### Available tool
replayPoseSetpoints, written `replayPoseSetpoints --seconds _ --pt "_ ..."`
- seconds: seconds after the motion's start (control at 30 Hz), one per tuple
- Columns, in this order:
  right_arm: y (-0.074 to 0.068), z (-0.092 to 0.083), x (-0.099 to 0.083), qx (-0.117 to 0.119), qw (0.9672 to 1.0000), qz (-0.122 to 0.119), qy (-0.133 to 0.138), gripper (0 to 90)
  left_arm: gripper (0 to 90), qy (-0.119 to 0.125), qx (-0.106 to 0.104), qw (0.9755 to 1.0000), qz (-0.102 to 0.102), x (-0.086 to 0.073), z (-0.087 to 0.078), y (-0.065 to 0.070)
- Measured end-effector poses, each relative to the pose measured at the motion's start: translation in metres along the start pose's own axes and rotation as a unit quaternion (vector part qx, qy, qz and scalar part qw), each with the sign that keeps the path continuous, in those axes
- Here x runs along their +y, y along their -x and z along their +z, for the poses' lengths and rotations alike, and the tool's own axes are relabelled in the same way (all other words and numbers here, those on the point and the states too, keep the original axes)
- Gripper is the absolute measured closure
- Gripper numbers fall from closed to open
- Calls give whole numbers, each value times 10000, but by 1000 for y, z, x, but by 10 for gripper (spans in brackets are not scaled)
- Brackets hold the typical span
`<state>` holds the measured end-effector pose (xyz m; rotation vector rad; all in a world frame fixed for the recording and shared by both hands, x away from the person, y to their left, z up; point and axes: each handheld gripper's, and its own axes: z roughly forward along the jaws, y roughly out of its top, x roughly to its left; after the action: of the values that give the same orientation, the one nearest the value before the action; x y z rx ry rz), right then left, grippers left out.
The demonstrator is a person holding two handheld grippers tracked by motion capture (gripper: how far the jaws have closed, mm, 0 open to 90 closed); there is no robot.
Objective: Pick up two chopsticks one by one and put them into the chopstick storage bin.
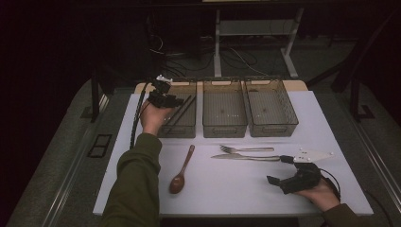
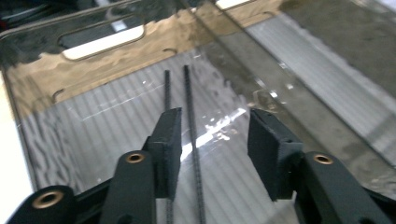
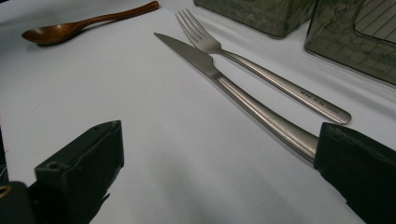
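White tabletop in a dark room, cables on the floor behind. Left gripper over the left bin, jaws parted above two black chopsticks lying inside, untouched. Right gripper rests near the knife, jaws open and empty.

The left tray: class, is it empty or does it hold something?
Not empty. Two thin black chopsticks lie side by side on the ribbed floor of the left tray, seen in both the left gripper view and the high view.

Chopsticks run off the left gripper view at 6 o'clock (one partly behind a jaw); knife handle end hidden by the right gripper view's jaw at 4 o'clock.
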<state>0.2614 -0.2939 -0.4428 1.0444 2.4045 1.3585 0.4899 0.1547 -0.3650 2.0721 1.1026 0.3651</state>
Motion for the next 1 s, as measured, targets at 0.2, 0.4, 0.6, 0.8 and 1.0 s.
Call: replayPoseSetpoints --seconds 0.2,0.4,0.6,0.8,1.0 --pt "1 0 0 -13 10000 3 -16 9 449 127 -227 9996 144 1 -7 7" --pt "1 -1 -2 -30 10000 22 -19 9 378 288 -370 9988 124 -4 -18 15" --pt "1 -2 -2 -24 10000 -3 -8 9 316 318 -405 9983 271 -12 -30 28" --pt "1 -2 -1 -8 10000 -19 -7 9 285 358 -381 9980 348 -22 -44 42" --pt "1 -1 -1 -13 10000 -23 -2 9 266 460 -404 9973 413 -34 -57 52"
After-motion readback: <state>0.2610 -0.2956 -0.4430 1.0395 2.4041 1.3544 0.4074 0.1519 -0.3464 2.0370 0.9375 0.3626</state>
